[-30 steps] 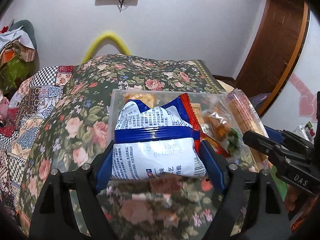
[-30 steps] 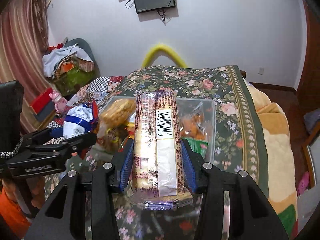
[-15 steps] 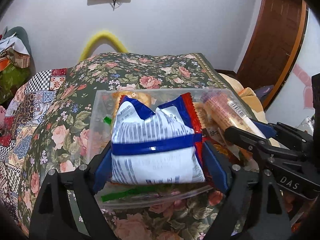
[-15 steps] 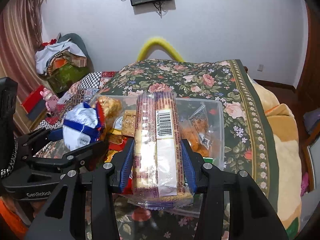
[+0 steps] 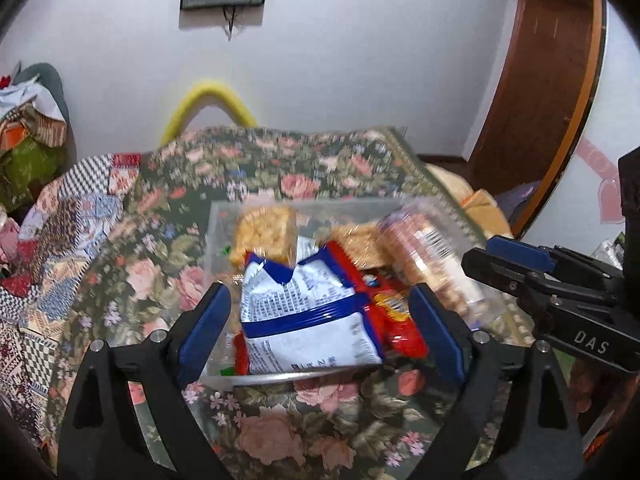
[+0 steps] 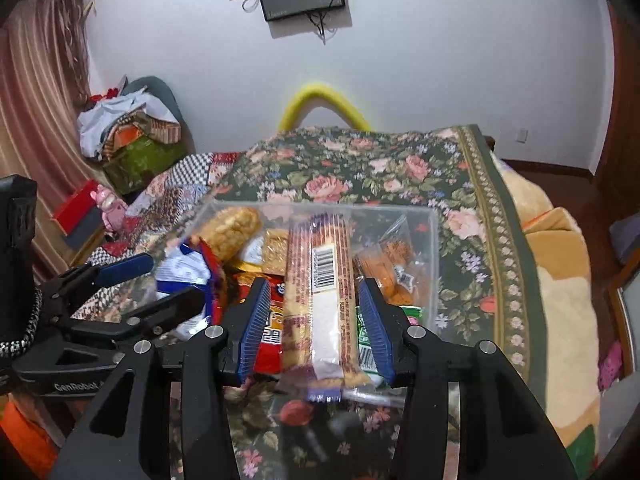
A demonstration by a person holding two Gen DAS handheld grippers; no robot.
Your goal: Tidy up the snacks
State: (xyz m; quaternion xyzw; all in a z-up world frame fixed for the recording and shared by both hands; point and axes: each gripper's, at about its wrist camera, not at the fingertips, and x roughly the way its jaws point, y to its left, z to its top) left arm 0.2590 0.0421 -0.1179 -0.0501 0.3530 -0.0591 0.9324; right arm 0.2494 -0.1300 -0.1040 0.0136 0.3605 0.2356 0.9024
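Observation:
A clear plastic bin (image 5: 218, 220) (image 6: 434, 240) sits on the floral bedspread and holds several snack packs. My left gripper (image 5: 320, 328) is open over its near edge; the white and blue snack bag (image 5: 304, 316) lies between the jaws, apart from both pads, on a red pack (image 5: 394, 312). My right gripper (image 6: 318, 320) is open too; the long brown biscuit pack (image 6: 320, 292) with a barcode lies between its jaws with gaps on both sides, its near end over the bin's front rim. The left gripper also shows in the right wrist view (image 6: 152, 284).
The bin also holds a puffed-rice bar (image 6: 232, 232), an orange snack bag (image 6: 386, 264) and a green pack (image 6: 368, 332). A yellow curved tube (image 6: 320, 100) rises behind the bed. Clothes are piled at the left (image 6: 128, 128). A wooden door (image 5: 536, 92) stands at the right.
Both grippers have opened and let go of their packs over the bin. The white and blue bag and the biscuit pack have dropped onto the snacks inside.

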